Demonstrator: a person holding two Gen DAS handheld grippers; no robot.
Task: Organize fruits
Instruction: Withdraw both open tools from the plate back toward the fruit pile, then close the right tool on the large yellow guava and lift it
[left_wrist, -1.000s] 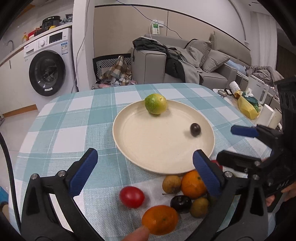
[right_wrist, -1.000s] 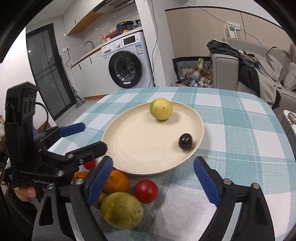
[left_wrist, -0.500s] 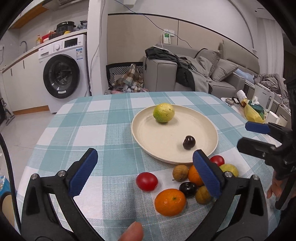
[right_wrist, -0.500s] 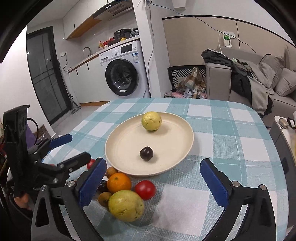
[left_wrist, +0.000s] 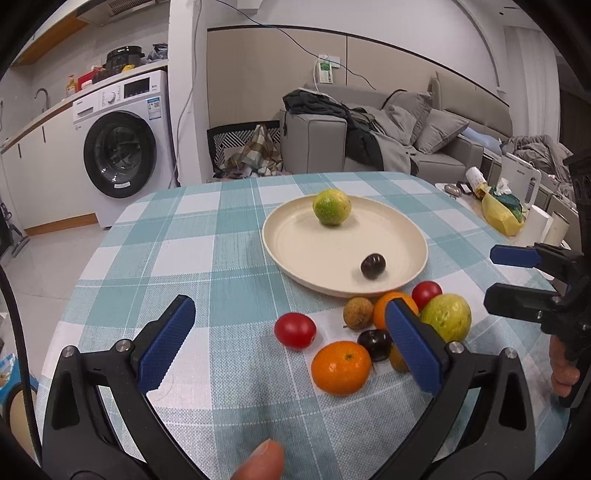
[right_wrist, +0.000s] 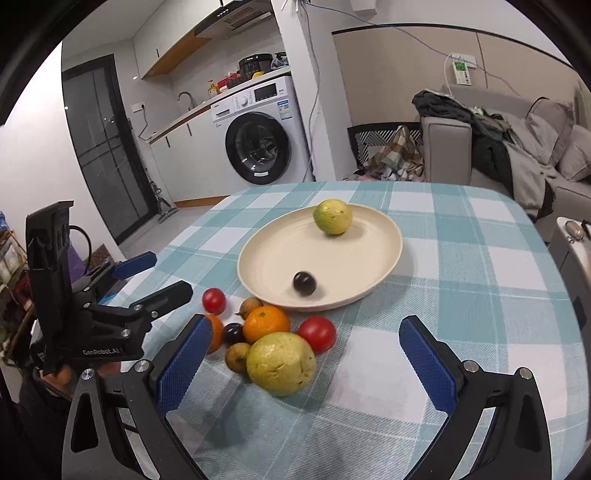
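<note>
Early stage by my read: only a green citrus (left_wrist: 331, 206) and a dark plum (left_wrist: 373, 265) sit on the cream plate (left_wrist: 295, 243), the remaining fruit pile (right_wrist: 266, 339) waits just beside its near rim, both left gripper (left_wrist: 291, 339) and right gripper (right_wrist: 303, 358) spread wide, empty.

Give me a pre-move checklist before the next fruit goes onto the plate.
1. Left gripper open and empty: ok.
2. Right gripper open and empty: ok.
3. Free space on the round cream plate: ok; only a green-yellow citrus and a small dark plum lie in it.
4. Large yellow-green guava reachable: ok, nearest the right gripper, top exposed.
5. Guava clear of neighbours: not ok; a red tomato and an orange mandarin crowd it.
6. Dark plum settled: cannot tell.
</note>
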